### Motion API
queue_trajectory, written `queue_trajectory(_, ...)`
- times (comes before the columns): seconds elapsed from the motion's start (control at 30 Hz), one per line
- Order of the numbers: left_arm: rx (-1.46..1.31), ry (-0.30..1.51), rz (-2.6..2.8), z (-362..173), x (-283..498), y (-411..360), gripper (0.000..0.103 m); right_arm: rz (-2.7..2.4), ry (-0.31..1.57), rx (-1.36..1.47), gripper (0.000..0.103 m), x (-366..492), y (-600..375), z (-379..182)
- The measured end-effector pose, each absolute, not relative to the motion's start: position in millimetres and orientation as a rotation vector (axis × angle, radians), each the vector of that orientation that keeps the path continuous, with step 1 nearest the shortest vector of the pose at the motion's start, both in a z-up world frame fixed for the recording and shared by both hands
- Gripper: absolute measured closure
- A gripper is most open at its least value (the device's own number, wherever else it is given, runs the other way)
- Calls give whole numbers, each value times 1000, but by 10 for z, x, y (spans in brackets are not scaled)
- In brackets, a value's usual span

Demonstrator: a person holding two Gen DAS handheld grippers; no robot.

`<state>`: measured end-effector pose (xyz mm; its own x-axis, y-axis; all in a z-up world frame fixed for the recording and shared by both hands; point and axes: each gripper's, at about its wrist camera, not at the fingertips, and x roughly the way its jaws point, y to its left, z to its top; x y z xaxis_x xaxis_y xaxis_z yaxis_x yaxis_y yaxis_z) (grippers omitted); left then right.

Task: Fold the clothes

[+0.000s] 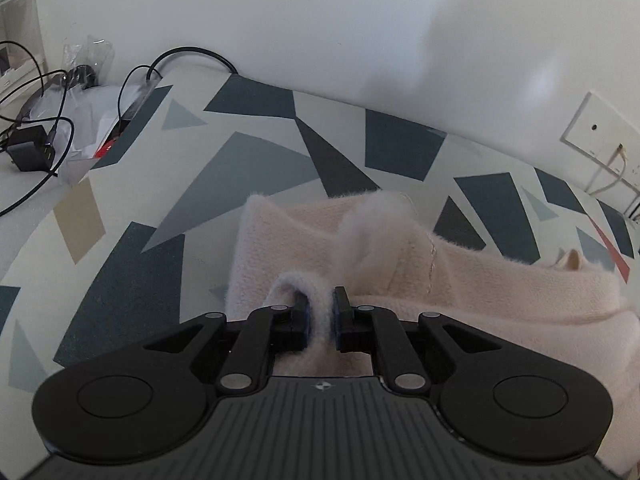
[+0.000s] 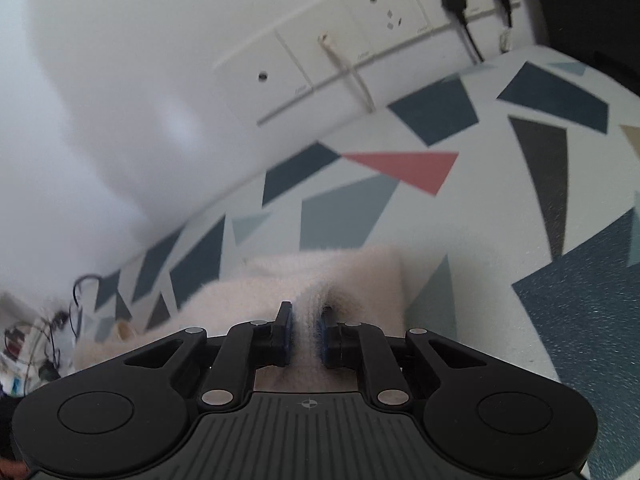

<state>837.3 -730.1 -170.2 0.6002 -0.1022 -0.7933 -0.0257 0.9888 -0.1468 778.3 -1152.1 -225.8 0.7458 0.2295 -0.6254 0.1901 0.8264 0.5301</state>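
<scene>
A fuzzy cream knit garment (image 1: 440, 280) lies bunched on a table covered with a white cloth with grey, blue and red shapes (image 1: 256, 160). My left gripper (image 1: 320, 308) is shut on a fold of the garment's edge, which loops over the left finger. In the right wrist view, my right gripper (image 2: 306, 324) is shut on another fold of the same garment (image 2: 340, 272), held low over the cloth (image 2: 500, 208). The part of the garment below both grippers is hidden.
Black cables, a black charger (image 1: 30, 148) and clear plastic bags (image 1: 88, 92) lie at the table's far left. A white wall stands behind the table, with socket plates (image 2: 360, 40) and plugged black cables (image 2: 460, 12) at the right end.
</scene>
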Motion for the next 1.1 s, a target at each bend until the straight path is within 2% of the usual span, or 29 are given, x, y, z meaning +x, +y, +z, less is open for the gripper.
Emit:
queue_trajectory(0.07,-127,943,-51,-1673,8385,-7298,87,33,736,612,89,7757,-11521,-2277)
queue_trajectory(0.17,-63,982,-73,-1575,8417,-7275,67,34,731,655,81,7718,-11574,-2234)
queue_trajectory(0.2,-42,985,-79,-1514,8412,-7251,53,28,726,676,74,7692,-11597,-2192)
queue_trajectory(0.23,-22,975,-77,-1441,8392,-7217,34,27,717,690,71,7662,-11609,-2144)
queue_trajectory(0.27,-8,948,-76,-1357,8358,-7175,30,27,708,703,66,7633,-11619,-2096)
queue_trajectory(0.3,-5,919,-86,-1279,8316,-7124,30,28,695,700,61,7598,-11610,-2046)
queue_trajectory(0.43,-41,883,-176,-1079,8232,-6989,30,4,648,678,51,7441,-11537,-1857)
queue_trajectory(0.5,-39,861,-237,-1010,8168,-6967,30,-38,615,683,41,7344,-11513,-1776)
queue_trajectory(0.53,-23,851,-261,-1001,8117,-6982,30,-64,595,696,40,7294,-11512,-1746)
queue_trajectory(0.7,-2,828,-392,-1010,7804,-7018,30,-108,607,665,39,7136,-11445,-1567)
queue_trajectory(0.8,-19,848,-439,-1100,7622,-7063,30,-85,661,504,34,7031,-11170,-1528)
queue_trajectory(0.93,23,852,-407,-1244,7483,-7159,30,-12,793,234,35,6986,-10588,-1674)
queue_trajectory(1.1,-103,885,-395,-1340,7498,-6994,30,56,890,-71,34,7067,-9942,-1921)
